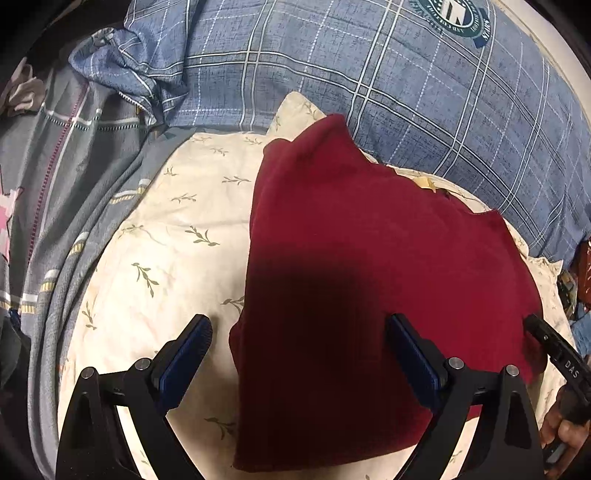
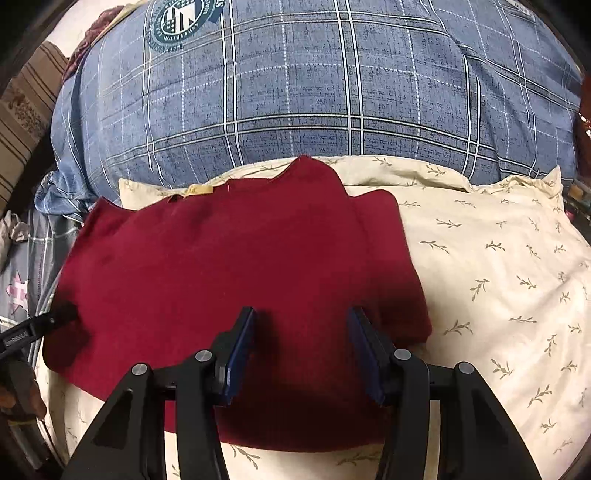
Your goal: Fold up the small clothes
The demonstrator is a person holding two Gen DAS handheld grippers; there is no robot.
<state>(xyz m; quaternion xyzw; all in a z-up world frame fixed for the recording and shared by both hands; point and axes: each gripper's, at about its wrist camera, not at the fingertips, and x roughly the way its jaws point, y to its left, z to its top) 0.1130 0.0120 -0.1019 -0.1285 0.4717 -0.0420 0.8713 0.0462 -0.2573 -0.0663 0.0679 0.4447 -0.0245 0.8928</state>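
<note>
One big blue checked quilt (image 2: 314, 92) fills the far side of the bed, with a round badge print (image 2: 181, 18) on it. Nearer, a cream pillow (image 2: 498, 258) with a small leaf pattern carries the work, and a grey striped blanket (image 1: 66, 184) lies bunched at its left. On the pillow lies the dark red garment (image 2: 229, 266), already partly folded into a rough rectangle, one layer lying over another, with a tan label (image 2: 199, 190) at its far edge where the neck seems to be. It covers the left and middle of the pillow and leaves the right part bare.

The cloth looks like a soft knit, light and limp, with no stiffness to keep a shape. It will likely sag and drape from any point lifted, and the layers may slide apart unless they are pinched together. It is not fragile, and a firm pinch should not harm it. The soft pillow below will give way under a downward push, so it seems better to nip an edge or corner than to press into the flat middle.

The left tongs (image 1: 299, 339) hang released, spread wide over the garment's near left edge, one pad over the pillow and one over the cloth. The right tongs (image 2: 301, 332) are also released, with a narrower gap, above the near right part; neither grasps anything. Good holds, I judge, are the two near corners, taking all layers together.
</note>
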